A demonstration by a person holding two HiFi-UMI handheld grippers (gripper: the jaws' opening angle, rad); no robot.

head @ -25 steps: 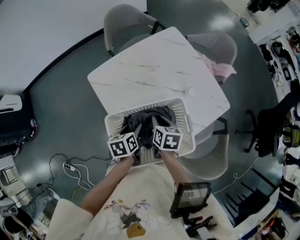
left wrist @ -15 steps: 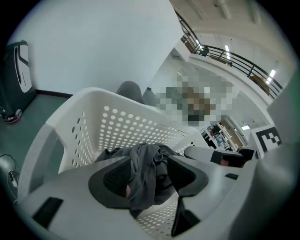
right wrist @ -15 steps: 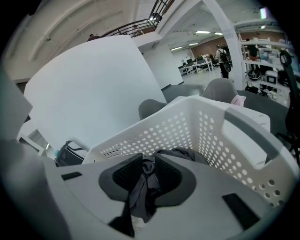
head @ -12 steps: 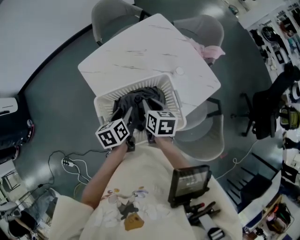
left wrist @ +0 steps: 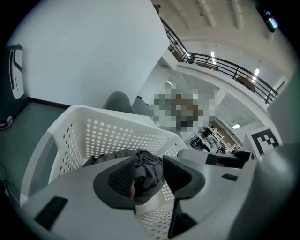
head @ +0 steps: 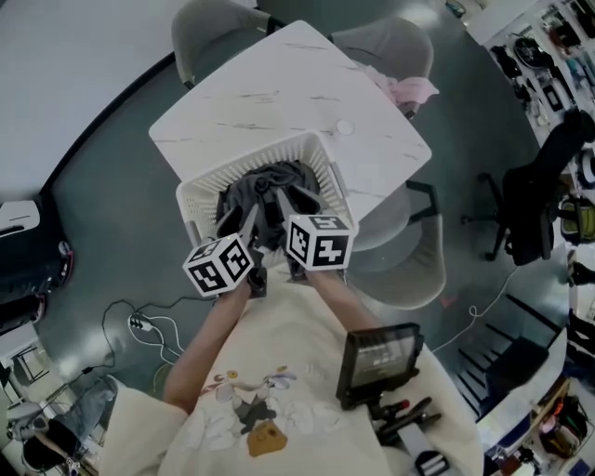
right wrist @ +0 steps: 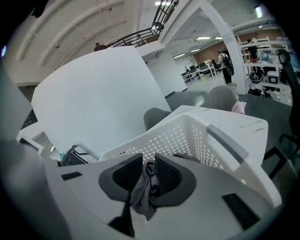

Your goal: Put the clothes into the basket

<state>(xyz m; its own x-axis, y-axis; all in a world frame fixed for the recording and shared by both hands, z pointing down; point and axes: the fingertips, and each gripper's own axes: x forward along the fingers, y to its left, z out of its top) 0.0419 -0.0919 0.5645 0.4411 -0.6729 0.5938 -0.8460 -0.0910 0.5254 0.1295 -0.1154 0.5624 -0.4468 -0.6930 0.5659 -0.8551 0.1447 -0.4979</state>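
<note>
A white perforated basket stands at the near edge of the marble table, with dark grey clothes heaped inside. Both grippers reach into it from my side. My left gripper is closing; a grey fold bulges between its pads and no squeeze on it shows. My right gripper is shut on a thin hanging fold of grey cloth. The basket wall rises behind the left jaws. Beside the right jaws the basket's wall and its handle show.
A pink garment lies on a grey chair at the table's far right. Two more grey chairs stand around the table. A small white disc sits on the tabletop. Cables trail on the floor at left.
The table and basket have slid up and left in the head view. Both marker cubes now sit just below the basket's near rim instead of over it.
</note>
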